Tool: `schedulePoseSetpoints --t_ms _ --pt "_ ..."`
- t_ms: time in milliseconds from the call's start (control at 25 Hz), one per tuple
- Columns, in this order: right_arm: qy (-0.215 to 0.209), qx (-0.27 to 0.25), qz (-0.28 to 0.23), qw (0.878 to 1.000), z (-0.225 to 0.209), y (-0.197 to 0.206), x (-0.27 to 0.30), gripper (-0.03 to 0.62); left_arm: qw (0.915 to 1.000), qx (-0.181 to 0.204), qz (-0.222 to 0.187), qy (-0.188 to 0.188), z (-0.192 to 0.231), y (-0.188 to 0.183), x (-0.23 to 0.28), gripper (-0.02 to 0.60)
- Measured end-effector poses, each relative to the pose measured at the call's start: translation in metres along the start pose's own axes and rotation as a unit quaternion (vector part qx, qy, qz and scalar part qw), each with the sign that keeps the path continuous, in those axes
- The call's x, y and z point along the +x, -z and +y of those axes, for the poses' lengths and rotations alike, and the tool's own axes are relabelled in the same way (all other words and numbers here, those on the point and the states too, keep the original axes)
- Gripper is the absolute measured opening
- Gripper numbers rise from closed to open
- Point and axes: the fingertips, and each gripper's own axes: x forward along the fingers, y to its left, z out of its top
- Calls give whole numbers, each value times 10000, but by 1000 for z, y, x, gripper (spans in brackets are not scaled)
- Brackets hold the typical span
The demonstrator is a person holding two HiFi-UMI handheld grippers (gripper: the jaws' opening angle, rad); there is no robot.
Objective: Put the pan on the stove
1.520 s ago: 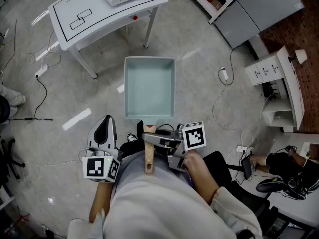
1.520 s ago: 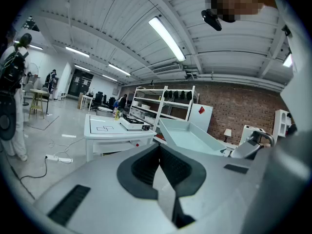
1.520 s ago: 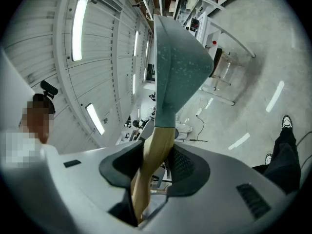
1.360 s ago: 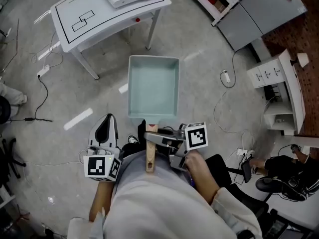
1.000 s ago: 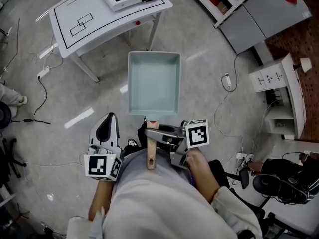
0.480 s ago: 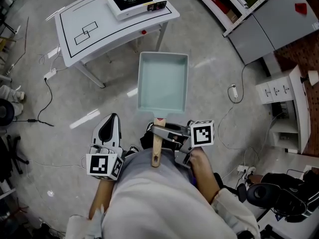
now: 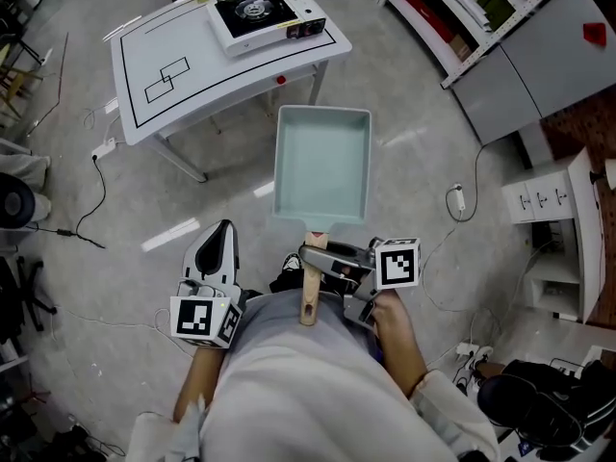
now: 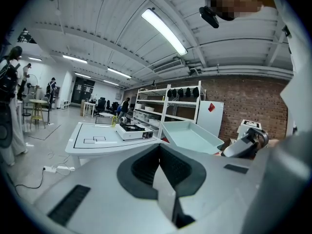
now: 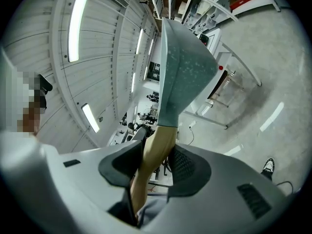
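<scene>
A pale teal rectangular pan [image 7: 322, 162] with a wooden handle [image 7: 310, 295] is carried level over the floor, in front of the person's body. My right gripper [image 7: 310, 258] is shut on that handle [image 9: 152, 152]. Its jaws have just been opening a little, with the handle still pinched between them. The pan [image 9: 184, 65] juts out ahead of them. The portable stove [image 7: 262, 12] sits on a white table [image 7: 192, 80] beyond the pan. My left gripper [image 7: 219, 241] is to the left of the pan, shut and empty. Its view shows the stove [image 8: 130, 129] and the pan [image 8: 191, 136].
The table [image 8: 92, 143] carries black outline marks left of the stove. Cables and a power strip [image 7: 104, 147] lie on the floor at left. Shelving [image 7: 462, 17] and a white cabinet [image 7: 544, 200] stand at right. People stand far off [image 8: 51, 89].
The table and stove have come further into the head view as the person walks toward them. The pan stays in the right gripper, and both grippers travel along with the person.
</scene>
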Motion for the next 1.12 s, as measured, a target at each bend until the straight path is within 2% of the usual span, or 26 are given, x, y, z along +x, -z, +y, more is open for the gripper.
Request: schedulePoseSetpoints --t_ms 240,800,1120 --pt "-16 -38 24 10000 -9 -21 -13 170 10000 -41 -60 -19 -9 -6 23 8" --pt "124 -44 126 9998 -24 -51 -20 170 9998 -50 139 92 -18 -4 64 8" --pt "138 -32 161 9998 -37 -93 -10 170 9998 -51 133 126 0 -14 105 8"
